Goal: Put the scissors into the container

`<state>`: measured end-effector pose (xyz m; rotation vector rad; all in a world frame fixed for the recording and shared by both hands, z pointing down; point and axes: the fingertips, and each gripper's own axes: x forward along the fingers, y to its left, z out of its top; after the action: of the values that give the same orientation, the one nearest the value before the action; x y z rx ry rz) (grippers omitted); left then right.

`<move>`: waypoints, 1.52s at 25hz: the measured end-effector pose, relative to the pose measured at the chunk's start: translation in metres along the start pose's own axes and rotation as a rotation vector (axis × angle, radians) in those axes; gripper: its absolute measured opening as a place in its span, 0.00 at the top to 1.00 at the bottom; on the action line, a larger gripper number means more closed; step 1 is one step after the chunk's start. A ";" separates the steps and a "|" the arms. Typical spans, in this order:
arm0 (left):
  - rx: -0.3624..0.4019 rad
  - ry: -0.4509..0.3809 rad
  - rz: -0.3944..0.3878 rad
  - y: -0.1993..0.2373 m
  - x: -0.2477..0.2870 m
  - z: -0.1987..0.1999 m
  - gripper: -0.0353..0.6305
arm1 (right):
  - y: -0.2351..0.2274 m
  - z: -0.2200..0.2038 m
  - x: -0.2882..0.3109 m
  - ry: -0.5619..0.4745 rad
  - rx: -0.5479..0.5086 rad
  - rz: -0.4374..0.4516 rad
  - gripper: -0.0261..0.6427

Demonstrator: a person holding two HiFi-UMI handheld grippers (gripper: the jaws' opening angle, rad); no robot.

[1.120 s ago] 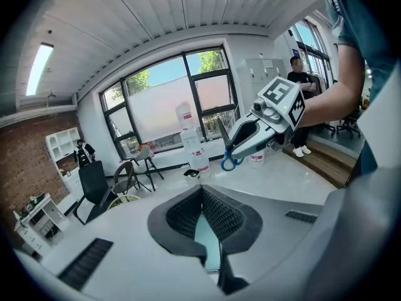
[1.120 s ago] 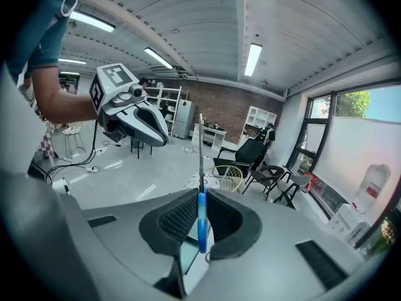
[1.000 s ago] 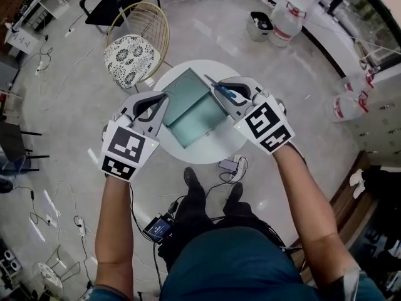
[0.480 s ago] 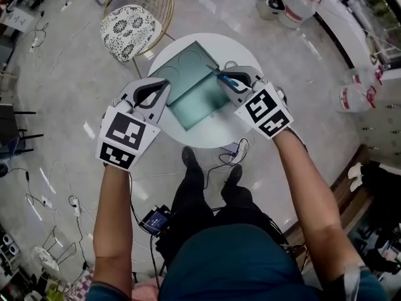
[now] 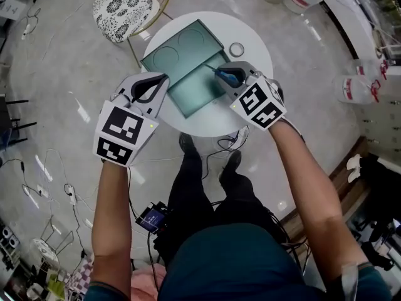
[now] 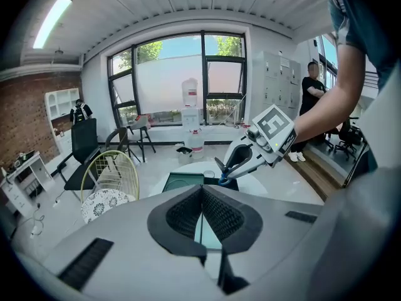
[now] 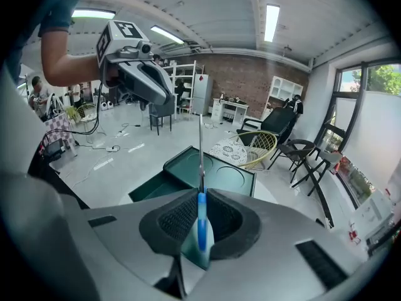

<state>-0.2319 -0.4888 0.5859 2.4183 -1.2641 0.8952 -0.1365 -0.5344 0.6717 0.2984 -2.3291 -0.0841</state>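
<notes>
Two grippers were held above the round white table (image 5: 250, 39); the left gripper (image 6: 202, 193) was seen pressed together, with nothing between its jaws; the open green container (image 5: 199, 96) was set on the table between the grippers, its lid (image 5: 178, 52) laid back; the blue-handled scissors (image 5: 224, 76) were pinched by the handle in the right gripper (image 7: 200, 199), blades pointed out over the container. The carrying step was judged nearly done; lowering into the box and a release would be called for next.
</notes>
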 end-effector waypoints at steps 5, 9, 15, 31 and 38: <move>-0.027 0.017 -0.013 -0.002 0.014 -0.030 0.92 | 0.012 -0.025 0.025 0.020 -0.002 0.025 0.87; -0.043 0.024 -0.022 -0.001 0.024 -0.049 0.92 | 0.020 -0.040 0.040 0.031 -0.014 0.031 0.87; -0.064 0.023 -0.033 0.002 0.034 -0.068 0.92 | 0.027 -0.053 0.060 0.059 -0.063 0.024 0.87; -0.083 0.024 -0.036 0.006 0.040 -0.080 0.92 | 0.038 -0.051 0.071 0.061 -0.109 0.044 0.87; -0.062 0.012 -0.020 0.002 0.026 -0.056 0.92 | 0.028 -0.029 0.042 0.027 -0.093 0.008 0.87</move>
<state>-0.2443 -0.4791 0.6460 2.3701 -1.2424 0.8519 -0.1496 -0.5165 0.7258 0.2422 -2.2915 -0.1829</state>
